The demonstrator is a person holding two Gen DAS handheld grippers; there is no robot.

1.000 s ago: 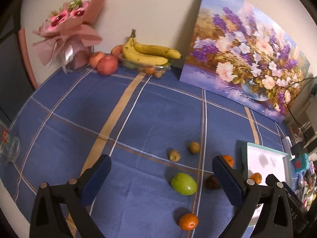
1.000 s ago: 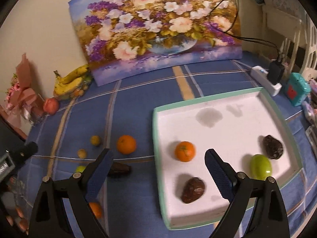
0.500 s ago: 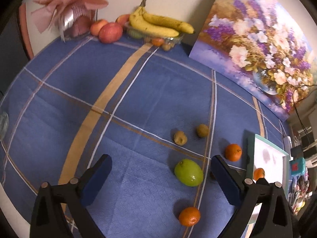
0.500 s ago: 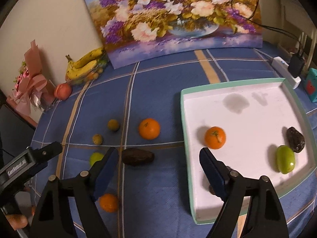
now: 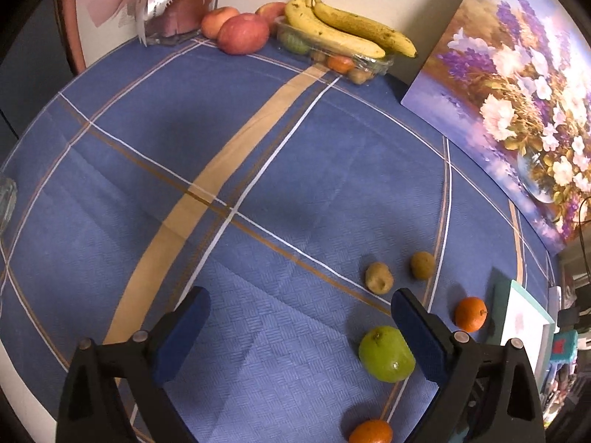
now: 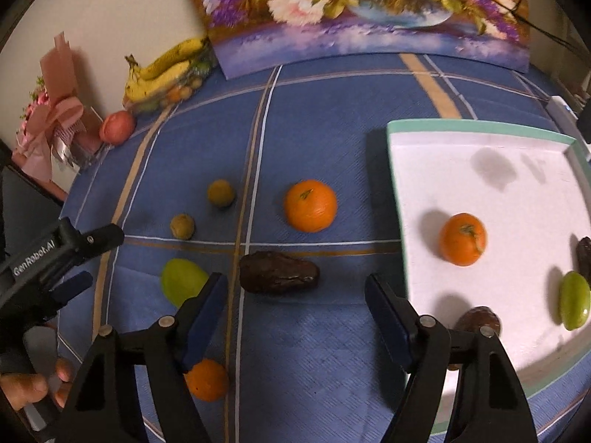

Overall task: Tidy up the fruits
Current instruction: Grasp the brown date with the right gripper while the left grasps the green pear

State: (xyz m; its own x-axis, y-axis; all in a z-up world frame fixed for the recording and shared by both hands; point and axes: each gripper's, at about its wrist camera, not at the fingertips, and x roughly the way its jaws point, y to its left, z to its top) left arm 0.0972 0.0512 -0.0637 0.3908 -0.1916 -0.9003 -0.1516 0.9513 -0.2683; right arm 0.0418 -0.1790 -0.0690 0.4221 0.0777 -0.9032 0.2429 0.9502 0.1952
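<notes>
The left claw (image 5: 299,332) is held open above the blue checked cloth of the worktop (image 5: 258,147), with only bare cloth between its jaws. A green fruit (image 5: 386,358) is seen just beside the right finger, partly hidden behind it. Two small brownish fruits (image 5: 378,277) lie a little ahead of that finger, and an orange (image 5: 470,314) lies to its right. Another orange (image 5: 370,432) is cut off by the lower edge. Far ahead, bananas (image 5: 343,33) and apples (image 5: 242,33) are set against the wall.

Black tool (image 6: 295,310), blue pads (image 6: 201,313), silver screws
</notes>
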